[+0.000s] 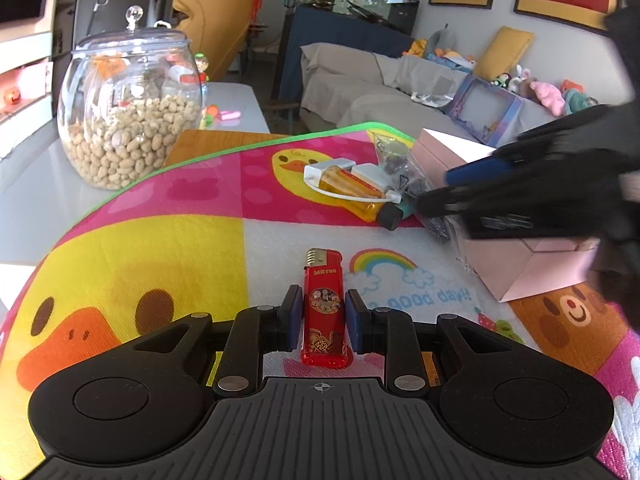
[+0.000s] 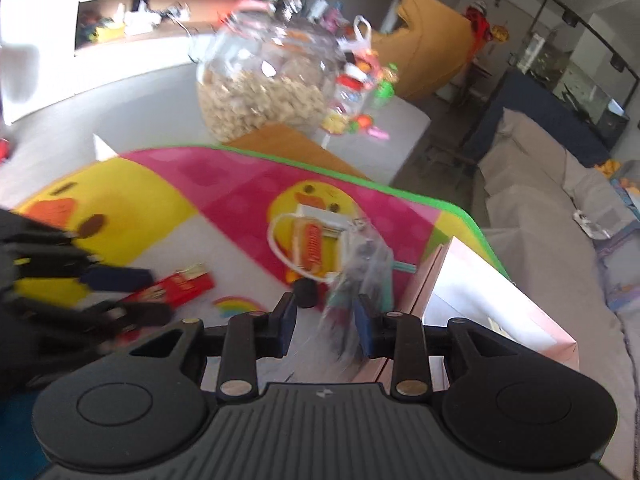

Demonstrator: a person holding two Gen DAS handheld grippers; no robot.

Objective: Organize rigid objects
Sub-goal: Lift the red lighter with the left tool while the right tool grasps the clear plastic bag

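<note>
Lighter [image 1: 323, 307], red, lies flat on the play mat [image 1: 160, 248] between the two blue pads of the left gripper [image 1: 323, 320]. The fingers stand spread, one on each side of the lighter, with a narrow gap at each pad. Beyond the fingertips lies an amber bottle [image 1: 360, 196]. The right gripper [image 2: 326, 326] has its fingers spread around a clear plastic bag [image 2: 360, 272]; contact cannot be confirmed through blur. A pink box [image 2: 480, 280] sits just right of those fingers.
</note>
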